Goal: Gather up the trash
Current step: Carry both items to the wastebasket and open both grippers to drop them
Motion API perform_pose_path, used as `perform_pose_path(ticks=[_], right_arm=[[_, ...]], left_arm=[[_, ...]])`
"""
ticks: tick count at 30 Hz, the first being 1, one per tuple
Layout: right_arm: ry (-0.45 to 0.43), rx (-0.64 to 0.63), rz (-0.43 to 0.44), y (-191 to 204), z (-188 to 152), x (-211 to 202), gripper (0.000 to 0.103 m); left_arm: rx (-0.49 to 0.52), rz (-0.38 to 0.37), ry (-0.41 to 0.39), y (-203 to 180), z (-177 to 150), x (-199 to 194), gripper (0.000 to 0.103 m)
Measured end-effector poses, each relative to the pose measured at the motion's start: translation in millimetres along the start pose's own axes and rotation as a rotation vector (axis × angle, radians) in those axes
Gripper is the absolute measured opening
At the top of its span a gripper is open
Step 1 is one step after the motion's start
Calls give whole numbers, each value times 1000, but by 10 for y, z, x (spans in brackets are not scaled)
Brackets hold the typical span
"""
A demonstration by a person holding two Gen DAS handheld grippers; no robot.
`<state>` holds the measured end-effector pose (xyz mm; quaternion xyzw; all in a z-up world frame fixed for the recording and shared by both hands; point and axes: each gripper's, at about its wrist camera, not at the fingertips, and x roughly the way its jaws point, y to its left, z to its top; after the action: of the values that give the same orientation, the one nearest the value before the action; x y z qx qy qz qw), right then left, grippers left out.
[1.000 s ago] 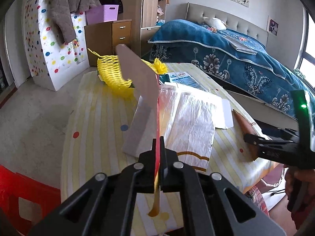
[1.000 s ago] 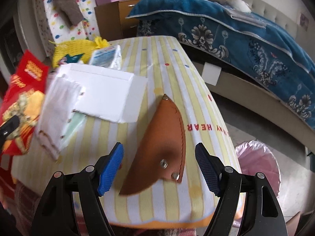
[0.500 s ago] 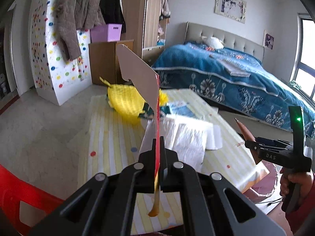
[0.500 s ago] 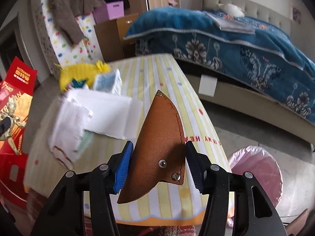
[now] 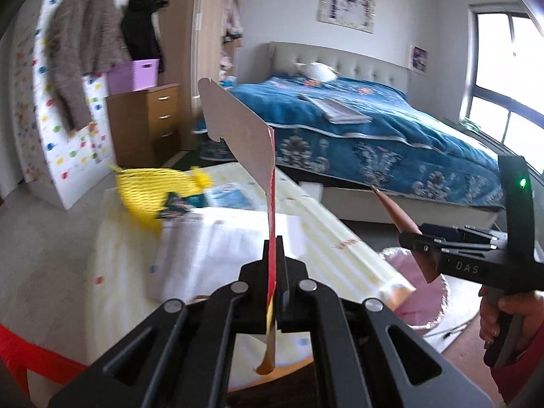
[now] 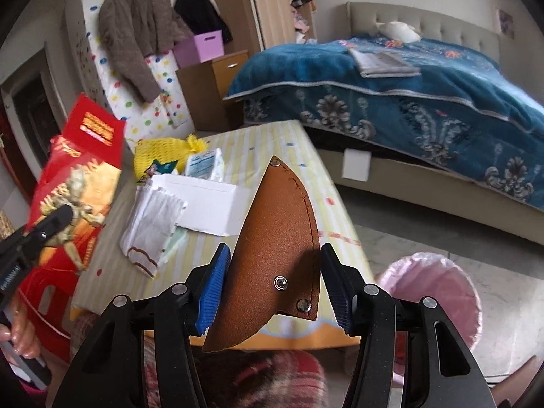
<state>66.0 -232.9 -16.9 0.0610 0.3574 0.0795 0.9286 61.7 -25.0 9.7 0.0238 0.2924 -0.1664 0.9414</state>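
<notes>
My left gripper (image 5: pixel 272 265) is shut on a flattened red cardboard box (image 5: pixel 238 132), held edge-on above the table; the box's printed red face shows in the right wrist view (image 6: pixel 78 183). My right gripper (image 6: pixel 272 278) is shut on a brown leather sheath (image 6: pixel 278 248), lifted above the table's near edge; it also shows at the right of the left wrist view (image 5: pixel 401 224). A bin lined with a pink bag (image 6: pixel 438 289) stands on the floor to the right of the table.
The yellow-striped table (image 6: pixel 292 149) holds a yellow foam net (image 6: pixel 159 153), a tissue pack (image 6: pixel 204 166), a white paper bag (image 6: pixel 153 217) and a white sheet (image 6: pixel 210 204). A red stool (image 5: pixel 20 350) stands at the left. A bed (image 6: pixel 408 85) lies behind.
My right gripper closed on the brown sheath and lifted it off the table. Both grippers rose, the left one carrying the red box higher.
</notes>
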Motion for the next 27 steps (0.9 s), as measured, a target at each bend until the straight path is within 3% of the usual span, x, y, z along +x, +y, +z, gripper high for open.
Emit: perform_pose_path(ticks=[14, 27], right_arm=[[-41, 177, -192, -1084, -364, -561, 55], [-46, 271, -278, -1861, -456, -681, 55]], left_arm=[[171, -241, 80, -1372, -39, 725, 0], [292, -356, 144, -2247, -41, 1257, 0]])
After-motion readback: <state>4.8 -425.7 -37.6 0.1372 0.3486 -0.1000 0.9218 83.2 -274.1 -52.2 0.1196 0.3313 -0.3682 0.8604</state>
